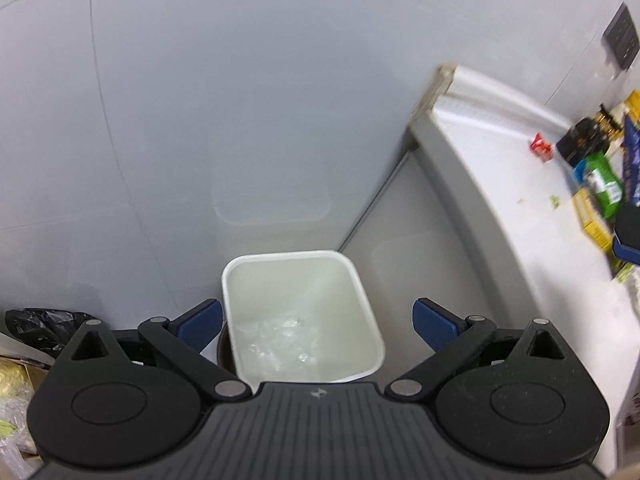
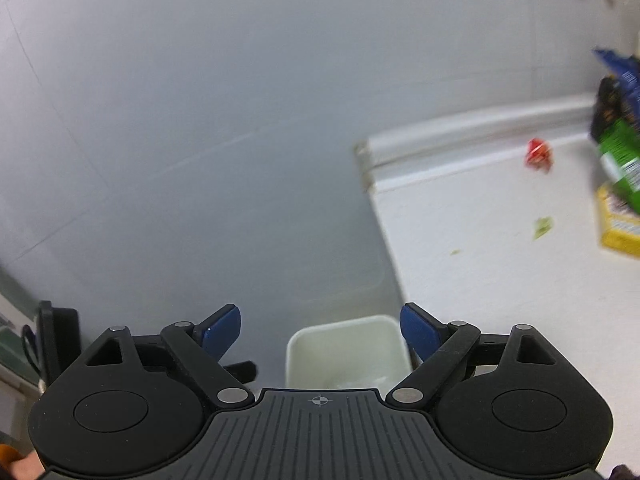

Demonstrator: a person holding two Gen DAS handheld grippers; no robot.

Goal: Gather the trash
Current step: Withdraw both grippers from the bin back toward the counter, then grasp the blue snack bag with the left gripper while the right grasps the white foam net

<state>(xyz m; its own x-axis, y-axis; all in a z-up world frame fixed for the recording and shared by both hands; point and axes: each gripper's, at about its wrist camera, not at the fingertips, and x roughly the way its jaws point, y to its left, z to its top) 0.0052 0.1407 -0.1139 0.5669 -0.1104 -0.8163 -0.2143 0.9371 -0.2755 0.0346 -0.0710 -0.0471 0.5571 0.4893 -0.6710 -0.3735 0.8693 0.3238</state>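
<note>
A white bin (image 1: pixel 304 264) stands on the floor by the wall, with clear crumpled plastic (image 1: pixel 280 340) at its bottom. My left gripper (image 1: pixel 318 326) hangs above it, open, with nothing between its blue pads. In the right wrist view the same bin (image 2: pixel 344 328) shows low down, and my right gripper (image 2: pixel 320 334) is open and empty above it. On the white counter (image 2: pixel 480 240) lie a red wrapper (image 2: pixel 538 155), a green scrap (image 2: pixel 543 227), a green packet (image 2: pixel 622 160) and a yellow box (image 2: pixel 618 224).
The counter (image 1: pixel 500 200) runs along the right of the bin, with a black box (image 1: pixel 584 140), green packet (image 1: pixel 604 184) and red wrapper (image 1: pixel 541 146) on it. A black plastic bag (image 1: pixel 40 328) lies at the left. A grey wall is behind.
</note>
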